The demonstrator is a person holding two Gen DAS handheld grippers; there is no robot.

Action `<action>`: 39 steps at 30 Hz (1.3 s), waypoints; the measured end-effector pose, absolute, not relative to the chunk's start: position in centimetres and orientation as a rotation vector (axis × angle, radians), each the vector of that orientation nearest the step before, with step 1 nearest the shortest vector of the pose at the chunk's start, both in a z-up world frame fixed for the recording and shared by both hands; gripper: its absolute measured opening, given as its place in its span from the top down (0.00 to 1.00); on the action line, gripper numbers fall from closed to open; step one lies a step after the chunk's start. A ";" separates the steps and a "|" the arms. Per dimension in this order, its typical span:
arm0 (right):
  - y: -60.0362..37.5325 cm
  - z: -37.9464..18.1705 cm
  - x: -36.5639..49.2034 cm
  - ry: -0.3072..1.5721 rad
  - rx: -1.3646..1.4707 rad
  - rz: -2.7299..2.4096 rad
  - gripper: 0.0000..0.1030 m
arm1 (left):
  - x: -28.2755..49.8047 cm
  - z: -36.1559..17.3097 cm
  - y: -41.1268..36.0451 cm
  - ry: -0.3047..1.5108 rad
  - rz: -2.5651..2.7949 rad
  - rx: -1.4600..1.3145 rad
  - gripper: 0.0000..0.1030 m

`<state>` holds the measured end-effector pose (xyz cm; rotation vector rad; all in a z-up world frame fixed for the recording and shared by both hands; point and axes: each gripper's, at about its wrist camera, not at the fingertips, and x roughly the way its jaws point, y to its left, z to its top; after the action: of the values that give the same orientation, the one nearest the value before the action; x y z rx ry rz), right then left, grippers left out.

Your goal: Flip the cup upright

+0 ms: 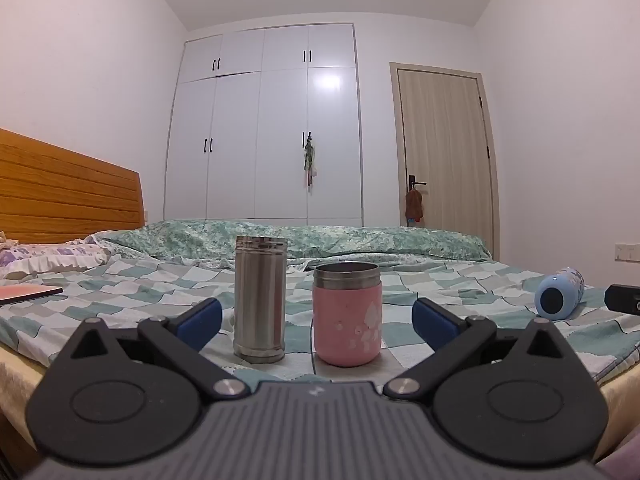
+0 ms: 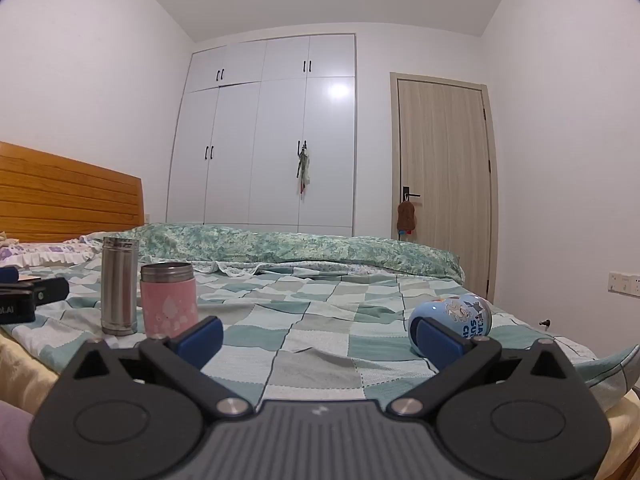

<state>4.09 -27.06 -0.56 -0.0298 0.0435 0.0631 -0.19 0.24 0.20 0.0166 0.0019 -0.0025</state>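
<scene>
Both views are evenly and fairly brightly lit by soft indoor light from overhead, which leaves a white glare patch on the glossy wardrobe [image 1: 266, 124] doors and only faint shadows on the bed [image 2: 320, 320]. The fisheye lens bows walls and door [image 2: 444, 184] outward, with dark vignetting in the upper corners. The nearest gripper parts look slightly soft.

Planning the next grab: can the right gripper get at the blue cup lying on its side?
Probably yes. The right gripper is open and empty, and the blue cup lies just ahead by its right-hand finger, with only bare quilt between; it needs shifting right to centre.
</scene>
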 end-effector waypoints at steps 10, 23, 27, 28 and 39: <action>-27.0 -0.6 4.0 0.045 -0.030 0.063 0.00 | 0.0 0.1 -0.1 0.003 -0.002 0.017 0.00; -27.0 -0.5 4.1 0.045 -0.030 0.063 0.00 | 0.1 0.1 -0.2 0.008 -0.005 0.018 0.00; -27.0 -0.5 4.1 0.045 -0.029 0.063 0.00 | 0.1 0.1 -0.2 0.008 -0.004 0.018 0.00; -27.0 -0.5 4.1 0.045 -0.029 0.063 0.00 | 0.1 0.1 -0.2 0.008 -0.004 0.018 0.00; -27.0 -0.5 4.0 0.045 -0.029 0.063 0.00 | 0.1 0.0 -0.3 0.008 -0.007 0.017 0.00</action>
<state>4.04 -27.02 -0.52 -0.0294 0.0454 0.0630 0.07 -0.25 0.02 0.0171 0.0082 -0.0069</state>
